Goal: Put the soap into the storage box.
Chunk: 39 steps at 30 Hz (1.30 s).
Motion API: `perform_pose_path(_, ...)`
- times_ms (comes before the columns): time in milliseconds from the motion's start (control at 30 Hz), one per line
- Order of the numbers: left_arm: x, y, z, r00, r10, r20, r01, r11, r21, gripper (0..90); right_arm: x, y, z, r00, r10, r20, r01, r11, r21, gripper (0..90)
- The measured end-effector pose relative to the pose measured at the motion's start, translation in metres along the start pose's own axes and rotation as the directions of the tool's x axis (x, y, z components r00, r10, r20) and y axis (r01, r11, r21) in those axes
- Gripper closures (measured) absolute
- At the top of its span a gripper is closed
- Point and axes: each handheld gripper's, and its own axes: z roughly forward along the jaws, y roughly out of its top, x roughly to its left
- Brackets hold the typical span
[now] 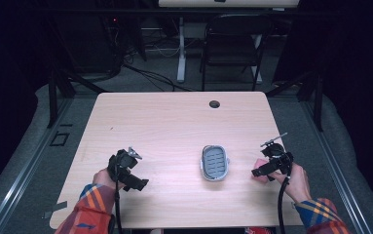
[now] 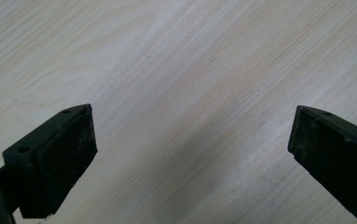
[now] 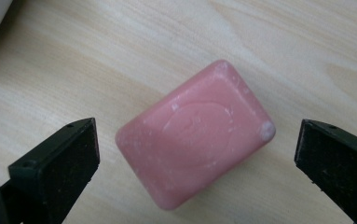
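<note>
The right gripper (image 3: 195, 140) is hanging low over the table (image 1: 174, 126) with its two black jaws standing wide apart, released and gripping nothing. Between those jaws a pink bar of soap (image 3: 195, 134) is lying flat on the wood, turned at a slant to the line between them. Bare wood is showing on both sides of the bar, so neither jaw is touching it, though the jaw on the right of the right gripper view is sitting a little closer to the bar's chipped pale corner. In the high view the right gripper (image 1: 264, 168) is covering most of the soap (image 1: 260, 176), leaving a pink sliver showing just under it, so how high the jaws are riding above the bar is hard to judge from there.

Off to the right gripper's left, near but apart from it, a grey soap dish (image 1: 215, 163) with a slotted floor is sitting on the table. A pale curved edge at the top left corner of the right gripper view is probably that dish's rim.

The left gripper (image 2: 192, 140) is also standing released, its jaws spread wide over bare wood grain. In the high view the left gripper (image 1: 136, 183) is sitting well apart from the dish, on the dish's far side from the soap.
</note>
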Motion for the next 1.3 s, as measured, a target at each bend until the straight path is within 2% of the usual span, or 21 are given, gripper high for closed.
perform_pose_path(67,0.000,0.000,0.000,1.0000,0.001,0.001,-0.001,1.0000,0.004,0.9,0.002,0.003,0.003,0.9998,0.017,0.008,-0.016,0.9996,-0.023,0.0)
perform_pose_path(100,0.000,0.000,0.000,1.0000,0.002,0.001,-0.002,1.0000,0.004,0.9,0.001,0.006,0.003,0.9999,-0.001,0.016,0.001,1.0000,-0.004,0.0)
perform_pose_path(200,0.000,0.000,0.001,1.0000,0.002,-0.001,-0.002,1.0000,0.003,0.9,0.002,0.010,0.005,0.9999,-0.003,0.016,0.003,0.9999,-0.010,0.0)
perform_pose_path(300,0.000,0.000,0.001,1.0000,0.002,0.001,-0.002,1.0000,0.003,0.9,0.002,0.013,0.010,0.9991,-0.013,0.041,0.013,0.9999,0.001,0.5)
perform_pose_path(433,0.000,0.000,0.001,1.0000,0.000,0.006,0.000,1.0000,0.003,0.9,0.003,0.013,0.012,0.9993,0.003,0.037,-0.002,0.9996,-0.030,4.9)
perform_pose_path(467,0.000,0.000,0.001,1.0000,0.000,0.006,0.000,1.0000,0.003,0.9,0.000,0.014,0.010,0.9989,-0.017,0.045,0.017,0.9999,0.001,7.2)
perform_pose_path(600,0.000,0.000,0.000,1.0000,0.002,0.005,-0.002,1.0000,0.003,0.9,0.000,0.011,0.013,0.9987,0.007,0.051,-0.007,0.9999,-0.013,10.6)
perform_pose_path(733,0.000,0.000,0.000,1.0000,0.004,0.004,-0.004,1.0000,0.003,0.9,-0.002,0.011,0.012,0.9986,-0.015,0.051,0.014,0.9994,0.030,14.2)
perform_pose_path(1233,0.000,0.000,0.000,0.9999,0.010,0.003,-0.010,0.9999,0.009,1.1,-0.014,0.006,0.009,0.9989,0.042,0.021,-0.044,0.9964,0.072,28.0)
perform_pose_path(1300,0.000,0.000,0.000,0.9999,0.012,0.003,-0.012,0.9999,0.012,1.1,-0.015,0.005,0.009,0.9988,0.048,0.012,-0.049,0.9944,0.094,32.8)
